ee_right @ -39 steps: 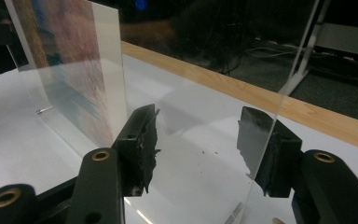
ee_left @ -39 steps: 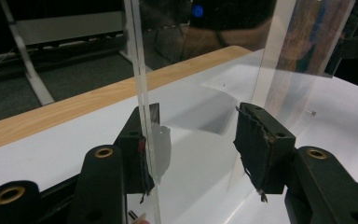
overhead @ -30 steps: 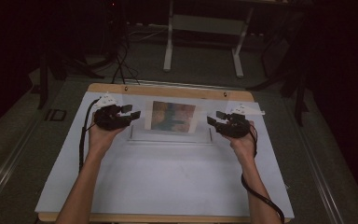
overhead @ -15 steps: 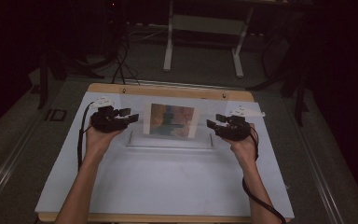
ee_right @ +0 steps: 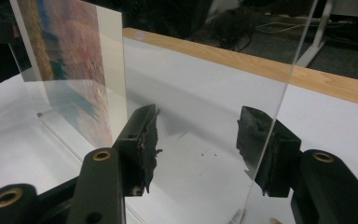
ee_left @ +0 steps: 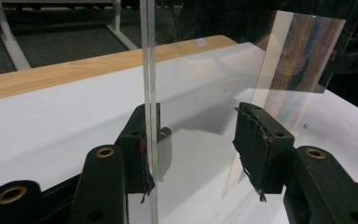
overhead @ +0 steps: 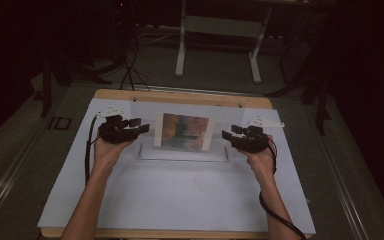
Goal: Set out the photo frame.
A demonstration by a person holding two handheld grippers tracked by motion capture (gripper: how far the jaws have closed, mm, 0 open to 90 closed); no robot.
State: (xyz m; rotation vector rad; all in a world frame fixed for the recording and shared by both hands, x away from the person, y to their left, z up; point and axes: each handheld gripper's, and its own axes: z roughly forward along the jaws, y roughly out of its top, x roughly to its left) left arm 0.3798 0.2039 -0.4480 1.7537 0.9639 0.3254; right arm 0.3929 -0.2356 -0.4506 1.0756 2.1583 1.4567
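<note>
1. Standing upright on the white table sheet [overhead: 180,195], a clear acrylic frame [overhead: 182,150] carries a colourful picture [overhead: 184,131] in its middle.
2. Left gripper [overhead: 142,126]: at the frame's left edge, jaws wide apart. In the left gripper view the clear panel's edge [ee_left: 149,93] lies against the left pad [ee_left: 142,154]; the other pad [ee_left: 251,144] stands off, so nothing is clamped.
3. Right gripper [overhead: 228,136]: at the frame's right edge, jaws equally wide. In the right gripper view the panel's edge [ee_right: 279,107] crosses in front of the right pad [ee_right: 256,140]; contact cannot be told.
</note>
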